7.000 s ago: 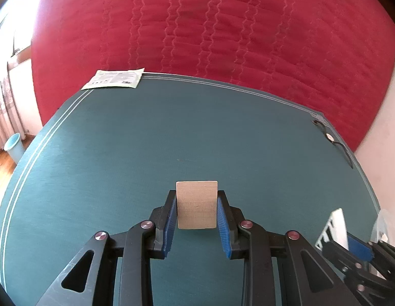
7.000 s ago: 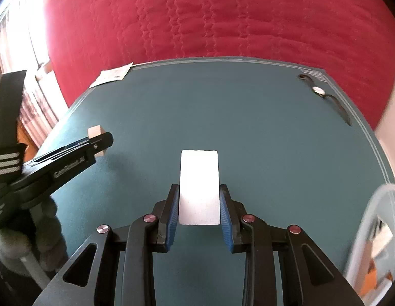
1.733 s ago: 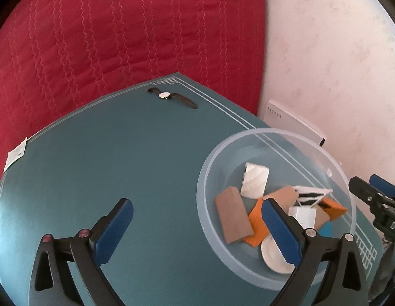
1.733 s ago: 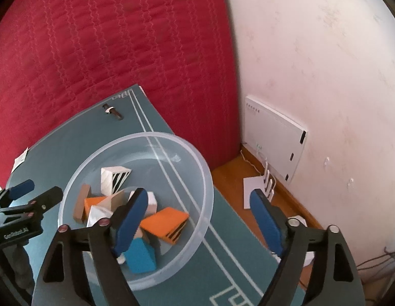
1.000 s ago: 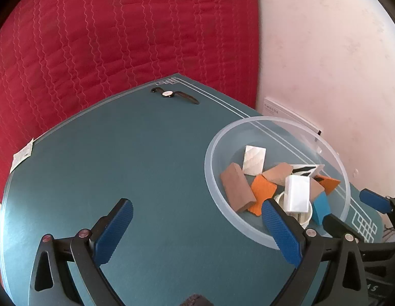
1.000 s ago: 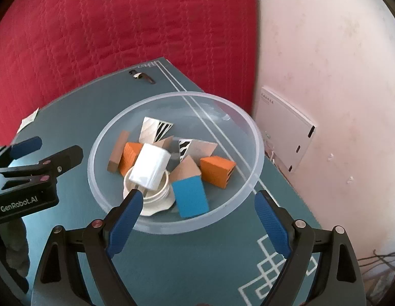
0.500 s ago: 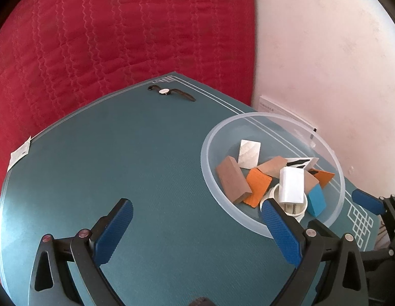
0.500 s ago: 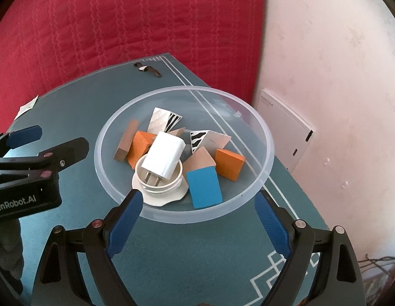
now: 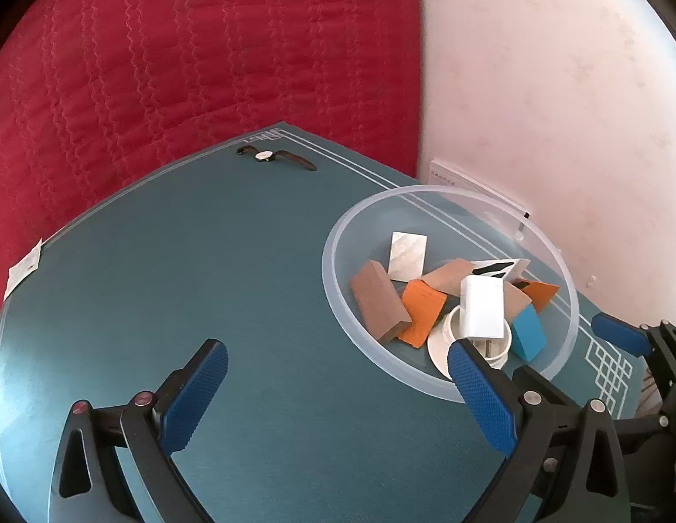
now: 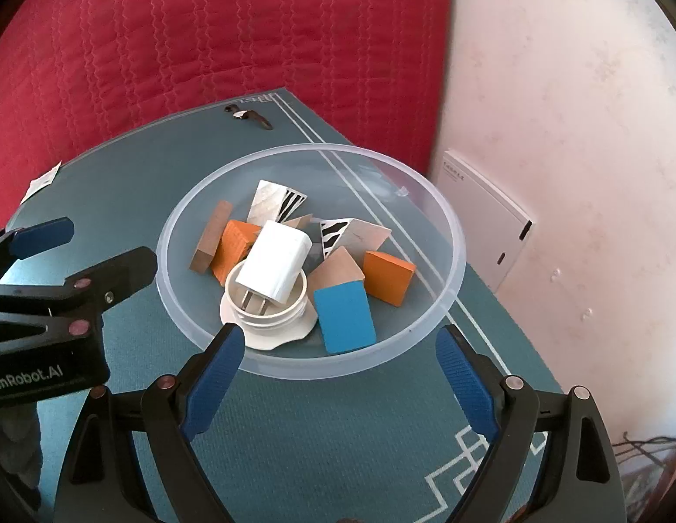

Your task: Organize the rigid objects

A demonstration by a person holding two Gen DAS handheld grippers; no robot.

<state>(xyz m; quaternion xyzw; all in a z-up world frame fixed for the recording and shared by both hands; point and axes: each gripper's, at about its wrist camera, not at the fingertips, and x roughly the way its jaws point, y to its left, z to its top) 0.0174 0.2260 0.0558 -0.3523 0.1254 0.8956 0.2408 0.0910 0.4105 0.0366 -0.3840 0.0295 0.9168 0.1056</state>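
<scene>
both tongs are released, jaws spread wide with nothing between them. the right tongs (image 10: 340,359) hang just in front of the clear bowl (image 10: 442,305), which sits on the teal bench (image 10: 294,444) near its right edge. inside the bowl a white charger (image 10: 274,266) leans on a white lid (image 10: 268,318), with a blue block (image 10: 344,309), orange blocks and wooden blocks packed around it. the left tongs (image 9: 338,370) stand to the left of the bowl, their right jaw overlapping its near rim in view. a watch (image 9: 272,157) lies at the bench's far edge, well apart from both.
</scene>
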